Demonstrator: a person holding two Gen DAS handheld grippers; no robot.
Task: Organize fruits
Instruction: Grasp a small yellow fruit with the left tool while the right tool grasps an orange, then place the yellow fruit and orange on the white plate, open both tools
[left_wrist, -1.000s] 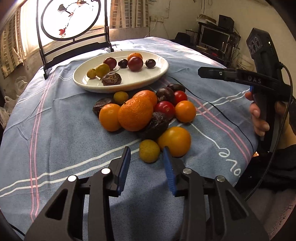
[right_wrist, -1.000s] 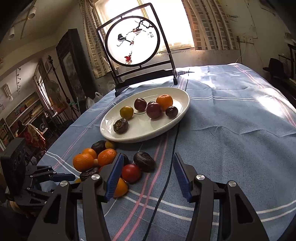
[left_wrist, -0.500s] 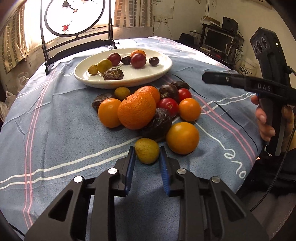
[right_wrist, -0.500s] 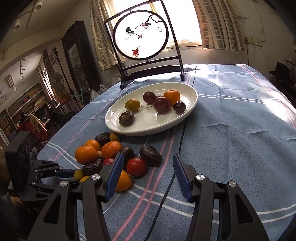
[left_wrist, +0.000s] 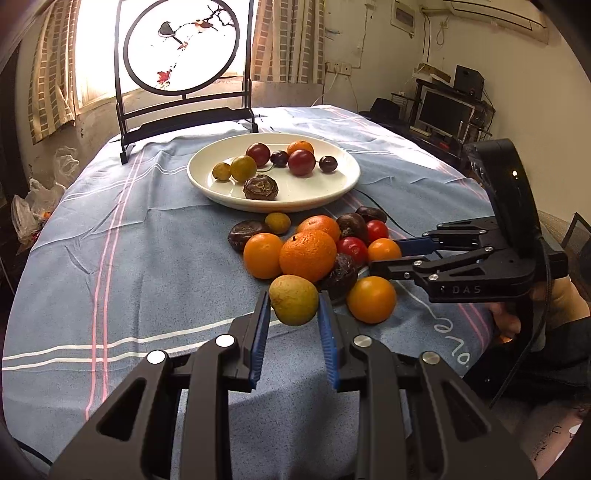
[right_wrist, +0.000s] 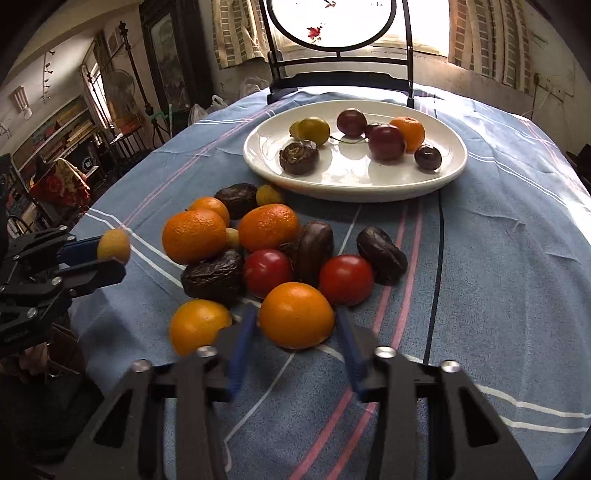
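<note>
My left gripper (left_wrist: 293, 312) is shut on a small yellow-green fruit (left_wrist: 294, 300) and holds it above the cloth; it also shows in the right wrist view (right_wrist: 113, 244). My right gripper (right_wrist: 295, 328) is open, its fingers either side of an orange fruit (right_wrist: 296, 315) lying on the cloth at the near edge of the fruit pile (left_wrist: 308, 249). The white oval plate (left_wrist: 343, 184) beyond the pile holds several fruits: yellow, dark red, orange and a wrinkled brown one (left_wrist: 260, 187).
A black framed round screen (left_wrist: 183, 48) stands behind the plate. A thin black cable (right_wrist: 436, 266) runs across the blue striped cloth (left_wrist: 147, 240) right of the pile. The table edge drops off at the right, with shelves and a monitor (left_wrist: 445, 110) beyond.
My left gripper closed on the yellow-green fruit and lifted it off the cloth. My right gripper dropped down and moved in around the orange fruit at the pile's edge.
</note>
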